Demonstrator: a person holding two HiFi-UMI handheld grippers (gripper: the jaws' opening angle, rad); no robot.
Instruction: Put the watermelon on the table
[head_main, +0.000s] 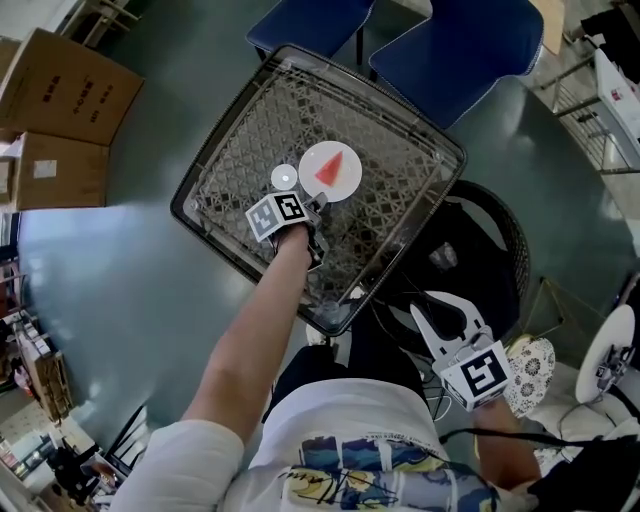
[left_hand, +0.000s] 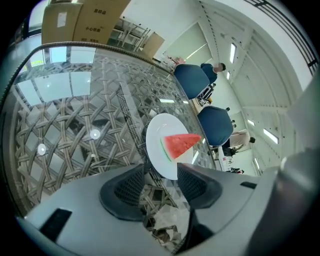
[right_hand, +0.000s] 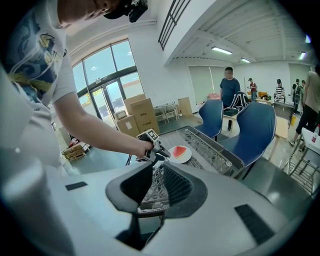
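Note:
A red watermelon slice lies on a white plate on the glass-topped wicker table. My left gripper is at the plate's near rim and open: the rim shows in the gap between the pads, which stand clear of it. In the right gripper view the slice sits just past the left gripper. My right gripper hangs off the table's near corner, open, holding nothing.
Two blue chairs stand at the table's far side. Cardboard boxes are stacked on the floor to the left. A black round seat is beside my right gripper. People stand far back in the room.

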